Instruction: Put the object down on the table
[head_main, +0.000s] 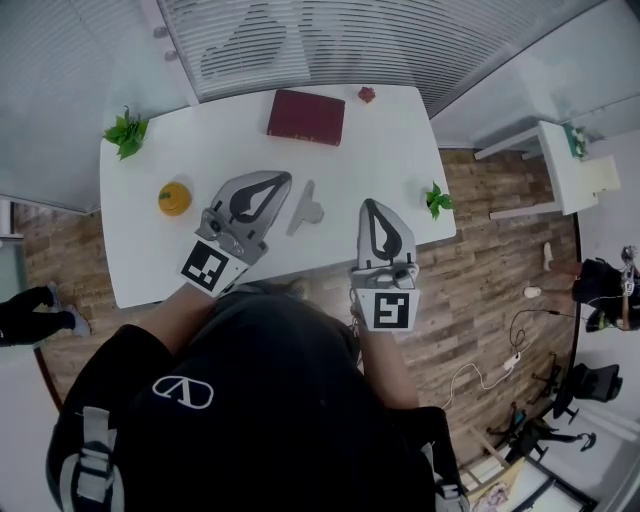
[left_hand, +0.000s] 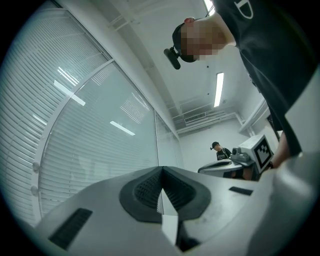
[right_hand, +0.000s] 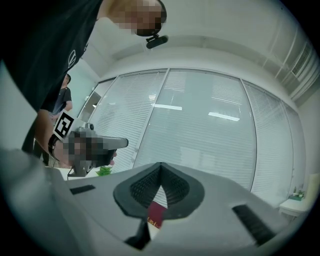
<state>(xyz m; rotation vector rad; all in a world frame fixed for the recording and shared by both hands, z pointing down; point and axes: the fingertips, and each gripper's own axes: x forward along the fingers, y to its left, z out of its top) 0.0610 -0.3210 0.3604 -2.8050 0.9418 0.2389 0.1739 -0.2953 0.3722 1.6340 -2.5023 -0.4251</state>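
My left gripper (head_main: 283, 180) hangs over the middle of the white table (head_main: 400, 150), tilted up, jaws shut on nothing. In its own view the left gripper (left_hand: 161, 170) points at the blinds and ceiling, pads meeting at the tip. My right gripper (head_main: 369, 205) is over the table's near edge, also shut and empty. Through the slit below the right gripper's tip (right_hand: 160, 166) a maroon book (right_hand: 156, 216) shows. That book (head_main: 305, 117) lies flat at the table's far side. An orange round object (head_main: 174, 198) sits at the left, apart from both grippers.
Small green plants stand at the left corner (head_main: 126, 132) and the right edge (head_main: 436, 200). A small red thing (head_main: 367, 94) sits beside the book. A grey shape (head_main: 306, 208) lies between the grippers. Another person (left_hand: 218, 149) stands far off.
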